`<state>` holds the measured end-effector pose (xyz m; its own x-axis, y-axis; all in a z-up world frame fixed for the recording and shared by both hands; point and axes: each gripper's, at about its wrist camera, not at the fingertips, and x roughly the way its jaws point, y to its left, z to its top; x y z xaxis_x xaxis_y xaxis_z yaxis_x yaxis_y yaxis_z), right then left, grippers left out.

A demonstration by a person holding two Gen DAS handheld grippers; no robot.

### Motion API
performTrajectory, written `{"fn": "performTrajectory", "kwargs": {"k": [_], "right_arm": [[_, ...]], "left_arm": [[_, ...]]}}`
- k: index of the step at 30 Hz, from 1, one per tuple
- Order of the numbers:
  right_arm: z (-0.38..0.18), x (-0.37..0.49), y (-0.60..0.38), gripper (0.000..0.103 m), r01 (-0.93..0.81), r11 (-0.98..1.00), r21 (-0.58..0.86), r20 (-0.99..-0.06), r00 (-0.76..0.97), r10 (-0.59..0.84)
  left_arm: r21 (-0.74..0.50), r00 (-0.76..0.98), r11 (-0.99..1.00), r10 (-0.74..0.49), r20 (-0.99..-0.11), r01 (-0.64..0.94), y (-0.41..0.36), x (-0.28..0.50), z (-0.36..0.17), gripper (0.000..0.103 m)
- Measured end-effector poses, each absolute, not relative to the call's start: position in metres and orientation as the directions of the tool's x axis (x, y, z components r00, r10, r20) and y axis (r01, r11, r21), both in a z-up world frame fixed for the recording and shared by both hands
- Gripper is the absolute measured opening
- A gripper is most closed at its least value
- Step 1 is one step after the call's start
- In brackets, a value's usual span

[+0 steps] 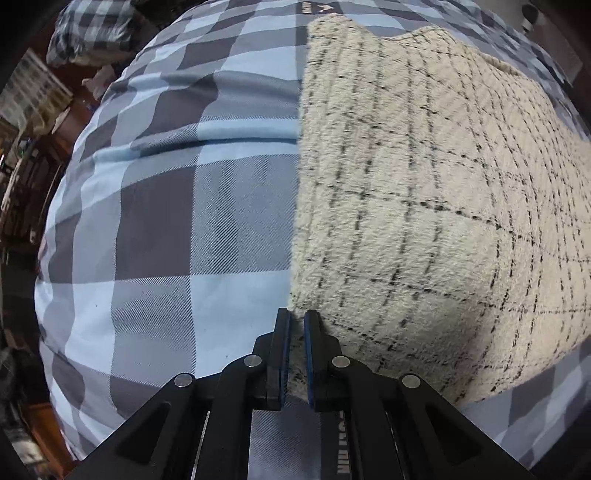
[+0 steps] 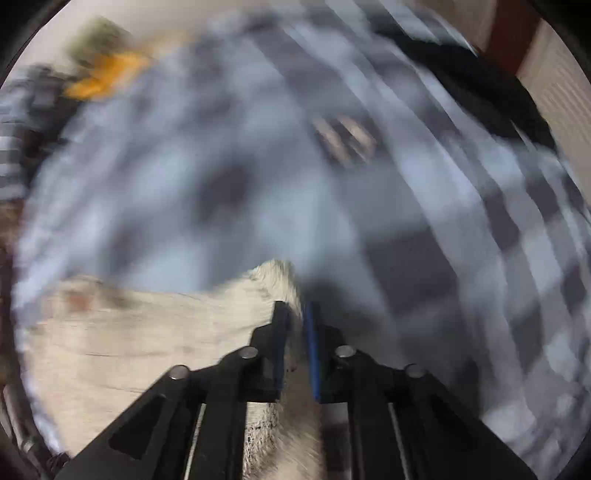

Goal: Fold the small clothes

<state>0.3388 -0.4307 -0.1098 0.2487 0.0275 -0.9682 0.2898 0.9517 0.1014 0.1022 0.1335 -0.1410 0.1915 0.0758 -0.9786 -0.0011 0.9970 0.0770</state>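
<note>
A fuzzy cream garment with thin black grid lines (image 1: 424, 206) lies spread on the blue-grey checked bedspread (image 1: 166, 229). My left gripper (image 1: 297, 321) is shut on the garment's near left corner, with fabric pinched between the jaws. In the right wrist view, which is motion-blurred, my right gripper (image 2: 297, 314) is shut on another corner of the same cream garment (image 2: 147, 339), which trails to the left and passes under the jaws.
The checked bedspread (image 2: 406, 221) fills both views. A checked pillow or bundle (image 1: 92, 29) and cluttered furniture lie past the bed's left edge. A blurred orange item (image 2: 107, 74) and a small pale striped item (image 2: 343, 140) lie farther up the bed.
</note>
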Motion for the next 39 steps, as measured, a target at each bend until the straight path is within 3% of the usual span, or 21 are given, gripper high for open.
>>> {"fn": "performTrajectory", "kwargs": {"k": [2,4,6,8,10,14,19,23,24,25,26,27,30,35,39], "right_arm": [[-0.102,0.32,-0.462,0.011,0.336,0.928,0.164,-0.943,0.328,0.048],[-0.083,0.288,-0.489,0.026,0.334,0.924,0.185,-0.919,0.393,0.042],[-0.074,0.258,-0.497,0.071,0.276,0.927,0.254,-0.908,0.399,0.13],[-0.074,0.21,-0.499,0.087,0.185,0.89,0.416,-0.876,0.343,0.338],[-0.082,0.173,-0.496,0.087,0.13,0.841,0.526,-0.835,0.267,0.481],[-0.107,0.121,-0.473,0.087,0.026,0.853,0.521,-0.844,0.16,0.511],[-0.135,0.114,-0.422,0.087,-0.187,0.914,0.361,-0.916,0.11,0.385],[-0.144,0.118,-0.38,0.086,-0.295,0.857,0.423,-0.894,0.021,0.448],[-0.142,0.119,-0.371,0.081,-0.325,0.847,0.42,-0.892,0.024,0.452],[-0.138,0.119,-0.361,0.063,-0.368,0.848,0.382,-0.903,0.047,0.428],[-0.136,0.119,-0.355,0.024,-0.407,0.853,0.327,-0.919,0.074,0.388],[-0.134,0.117,-0.349,0.015,-0.441,0.856,0.271,-0.932,0.102,0.348],[-0.126,0.111,-0.355,0.013,-0.489,0.836,0.248,-0.919,0.153,0.362],[-0.1,0.101,-0.398,0.01,-0.471,0.82,0.326,-0.858,0.217,0.466],[-0.135,0.101,-0.4,0.01,-0.431,0.853,0.293,-0.91,0.148,0.387]], "left_arm": [[0.067,0.189,0.998,0.068,-0.98,-0.009,0.14,0.101,-0.141,0.004],[0.053,0.181,0.998,0.055,-0.982,-0.015,0.144,0.102,-0.142,0.004],[0.05,0.172,0.999,0.053,-0.984,-0.019,0.148,0.104,-0.144,0.004],[0.063,0.168,0.998,0.065,-0.984,-0.017,0.148,0.105,-0.143,0.004],[0.074,0.167,0.997,0.075,-0.983,-0.009,0.148,0.111,-0.138,0.004],[0.013,0.182,0.998,0.023,-0.983,-0.056,0.144,0.111,-0.115,0.004],[-0.049,0.178,0.997,-0.039,-0.983,-0.053,0.13,0.096,-0.109,0.004],[-0.013,0.182,0.999,-0.006,-0.983,-0.035,0.116,0.093,-0.118,0.004],[-0.009,0.184,0.999,-0.002,-0.983,-0.033,0.111,0.094,-0.121,0.004],[-0.004,0.189,1.0,0.002,-0.982,-0.03,0.109,0.096,-0.125,0.004],[0.005,0.196,1.0,0.01,-0.981,-0.025,0.107,0.098,-0.128,0.004],[0.011,0.199,1.0,0.014,-0.98,-0.018,0.105,0.1,-0.132,0.004],[0.043,0.226,0.999,0.038,-0.973,0.017,0.098,0.103,-0.143,0.004],[0.052,0.252,0.999,0.045,-0.967,0.018,0.082,0.115,-0.155,0.004],[0.049,0.246,0.998,0.042,-0.968,0.024,0.082,0.121,-0.161,0.004]]}}
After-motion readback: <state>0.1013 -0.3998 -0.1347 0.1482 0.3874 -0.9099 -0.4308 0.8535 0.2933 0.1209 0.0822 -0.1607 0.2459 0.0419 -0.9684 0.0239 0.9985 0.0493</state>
